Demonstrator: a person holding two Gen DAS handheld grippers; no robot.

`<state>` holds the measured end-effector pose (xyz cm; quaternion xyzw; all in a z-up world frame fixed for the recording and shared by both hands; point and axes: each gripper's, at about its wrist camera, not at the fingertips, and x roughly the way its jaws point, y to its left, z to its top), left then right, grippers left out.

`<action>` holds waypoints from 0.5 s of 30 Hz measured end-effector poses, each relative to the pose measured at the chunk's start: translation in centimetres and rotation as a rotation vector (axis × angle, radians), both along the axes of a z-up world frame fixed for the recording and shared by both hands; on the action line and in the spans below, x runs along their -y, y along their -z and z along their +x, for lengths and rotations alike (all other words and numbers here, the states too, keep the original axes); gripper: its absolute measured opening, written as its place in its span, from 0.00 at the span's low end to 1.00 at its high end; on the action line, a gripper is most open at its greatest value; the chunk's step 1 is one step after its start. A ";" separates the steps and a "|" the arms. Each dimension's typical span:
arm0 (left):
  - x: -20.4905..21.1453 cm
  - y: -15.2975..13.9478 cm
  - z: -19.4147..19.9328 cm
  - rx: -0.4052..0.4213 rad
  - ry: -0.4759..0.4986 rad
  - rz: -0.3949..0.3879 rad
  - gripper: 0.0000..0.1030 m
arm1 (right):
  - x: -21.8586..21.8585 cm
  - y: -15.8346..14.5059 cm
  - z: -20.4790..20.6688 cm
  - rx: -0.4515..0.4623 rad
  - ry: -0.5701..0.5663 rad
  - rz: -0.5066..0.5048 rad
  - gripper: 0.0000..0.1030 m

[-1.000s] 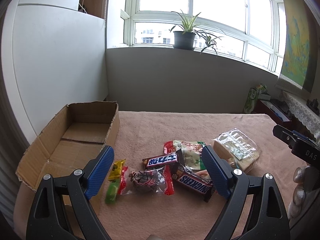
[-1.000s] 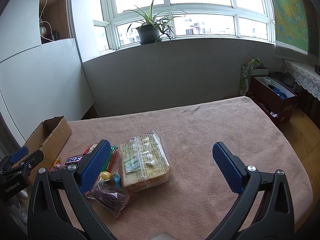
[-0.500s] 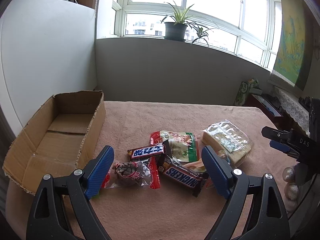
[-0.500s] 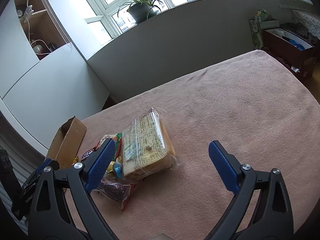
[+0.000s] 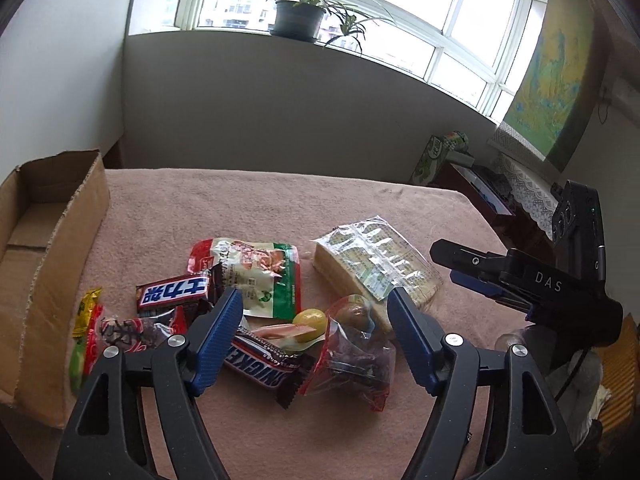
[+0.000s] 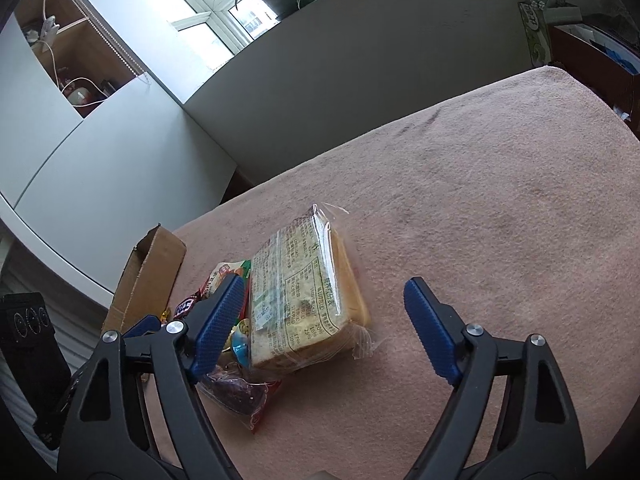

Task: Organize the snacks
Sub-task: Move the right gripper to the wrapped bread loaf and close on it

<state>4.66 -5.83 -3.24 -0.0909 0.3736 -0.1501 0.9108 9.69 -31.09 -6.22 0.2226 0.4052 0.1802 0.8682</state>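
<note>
You're swinging both tongs in over the snack pile since a second ago: left tongs point(image 5: 316, 320) spread above the Snickers bar point(image 5: 266, 364), right tongs point(image 6: 324, 320) spread, now straddling the bread pack point(image 6: 308, 300) on the bench point(image 6: 500, 200). Cardboard box point(image 5: 48, 264) is sitting empty, so sorting's only starting.

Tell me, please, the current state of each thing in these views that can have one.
left claw: open, holding nothing
right claw: open, holding nothing
cardboard box: open at the top
bread pack: sealed, lying flat
Snickers bar: wrapped, lying in the snack pile
</note>
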 end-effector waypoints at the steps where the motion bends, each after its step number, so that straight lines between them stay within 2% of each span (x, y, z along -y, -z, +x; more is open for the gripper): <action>1: 0.4 0.3 0.5 -0.017 0.013 -0.013 0.71 | 0.0 0.2 0.2 -0.009 -0.006 0.013 0.76; 8: 0.9 2.0 4.0 -0.162 0.044 -0.154 0.69 | 0.7 1.6 1.2 -0.060 -0.016 0.091 0.70; 10: 1.1 2.3 4.5 -0.180 0.044 -0.158 0.68 | 0.6 1.9 1.5 -0.076 -0.033 0.117 0.64; 12: 1.5 2.5 4.9 -0.190 0.057 -0.142 0.61 | 0.6 2.0 1.7 -0.077 -0.036 0.125 0.63; 15: 2.3 2.5 5.3 -0.196 0.081 -0.119 0.60 | 0.5 1.8 2.0 -0.074 -0.044 0.124 0.62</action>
